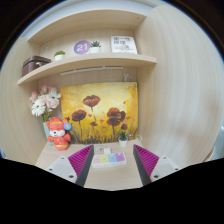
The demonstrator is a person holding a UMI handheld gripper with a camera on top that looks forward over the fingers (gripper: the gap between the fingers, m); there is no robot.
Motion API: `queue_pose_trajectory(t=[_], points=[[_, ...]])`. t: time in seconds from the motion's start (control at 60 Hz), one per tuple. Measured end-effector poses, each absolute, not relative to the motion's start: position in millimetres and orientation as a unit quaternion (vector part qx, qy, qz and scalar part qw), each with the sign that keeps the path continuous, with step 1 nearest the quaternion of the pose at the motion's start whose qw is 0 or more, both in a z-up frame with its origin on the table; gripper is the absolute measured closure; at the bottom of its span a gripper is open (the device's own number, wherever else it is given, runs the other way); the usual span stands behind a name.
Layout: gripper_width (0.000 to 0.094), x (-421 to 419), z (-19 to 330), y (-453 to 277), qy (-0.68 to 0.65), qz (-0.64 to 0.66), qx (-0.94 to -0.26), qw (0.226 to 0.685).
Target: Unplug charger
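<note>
No charger or plug identifiable, small pale flat item with coloured marks (110, 156) on the worktop, between and just beyond the tool's fingers

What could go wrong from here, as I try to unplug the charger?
1. No charger or socket is visible, so searching with the open gripper risks bumping things.
2. The fox figurine and the flowers stand close beyond the left finger; a sideways sweep may topple them.
3. The card between the fingers could be pushed off the desk.
</note>
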State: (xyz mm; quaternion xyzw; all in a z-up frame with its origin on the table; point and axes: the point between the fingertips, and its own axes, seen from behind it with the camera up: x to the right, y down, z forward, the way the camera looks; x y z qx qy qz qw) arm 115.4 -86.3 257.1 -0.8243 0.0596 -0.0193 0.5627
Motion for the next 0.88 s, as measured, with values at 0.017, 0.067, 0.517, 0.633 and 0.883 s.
queue_pose_trajectory(t=[0.017, 0.067, 0.517, 0.633, 0.883], points=[[0.0143, 107, 256, -93, 0.056, -0.017, -0.826, 0.561], [0.0144, 82, 249, -114, 0.044, -0.011, -0.834, 0.55], [0.0108, -55, 190, -232, -0.032, 0.039, -0.866, 0.497], [0.0109, -65, 182, -245, -0.034, 0.046, -0.872, 0.486], [0.0108, -64, 178, -255, -0.031, 0.044, -0.873, 0.484]])
